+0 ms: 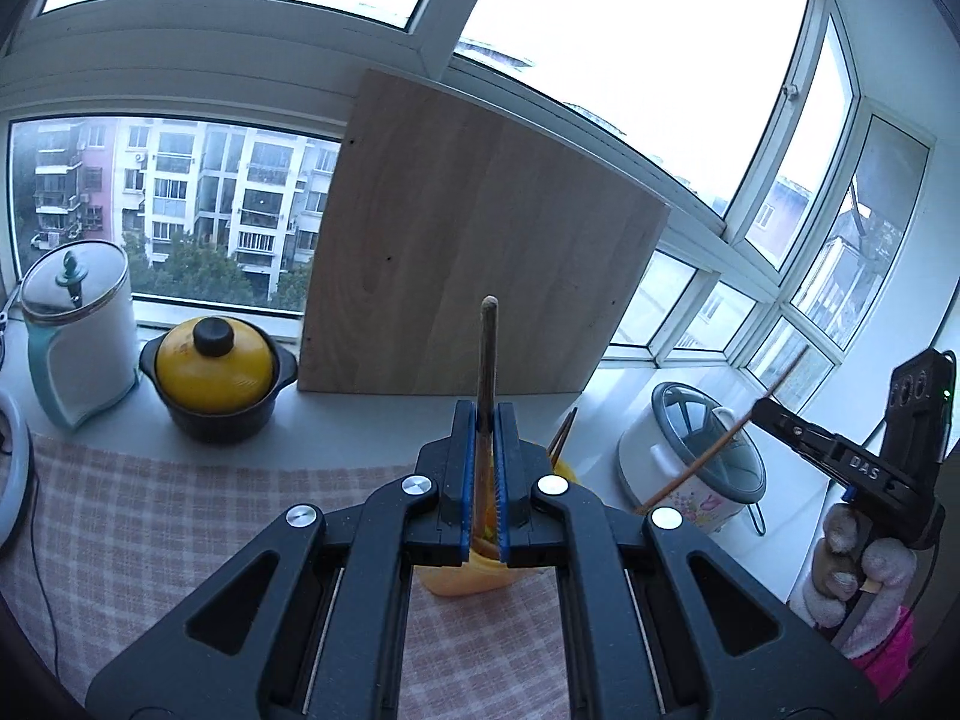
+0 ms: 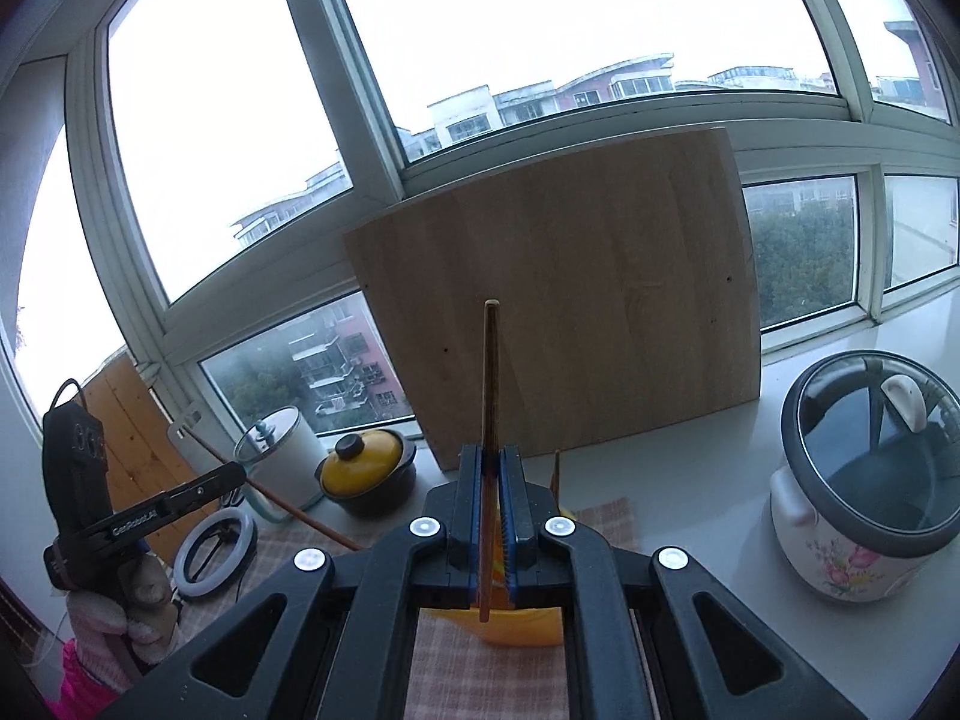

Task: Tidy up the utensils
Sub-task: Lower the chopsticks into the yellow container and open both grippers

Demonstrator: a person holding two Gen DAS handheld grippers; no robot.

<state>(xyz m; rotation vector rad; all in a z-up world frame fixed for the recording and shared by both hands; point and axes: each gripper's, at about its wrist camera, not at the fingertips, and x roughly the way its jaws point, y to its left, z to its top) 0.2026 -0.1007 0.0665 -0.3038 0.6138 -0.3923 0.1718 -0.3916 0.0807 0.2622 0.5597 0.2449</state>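
A big wooden board [image 1: 474,252] leans on the window, hiding the panes behind it. On the bench [image 1: 360,414], a checked cloth [image 1: 180,516] carries a yellow cup [image 1: 462,576], mostly hidden by the claws; only the left view shows spare chopsticks [image 1: 563,435] poking from it clearly. The rice cooker [image 2: 870,480] is whole in the right view, partly covered in the left. The left claw [image 1: 486,420] is clamped on a chopstick [image 1: 487,354] standing upright above the cup. The right claw [image 2: 493,462] pinches another chopstick [image 2: 491,384] likewise.

Blown-out window [image 1: 630,60] backlight, foreground dim, perhaps slightly soft; edges fisheye-bent
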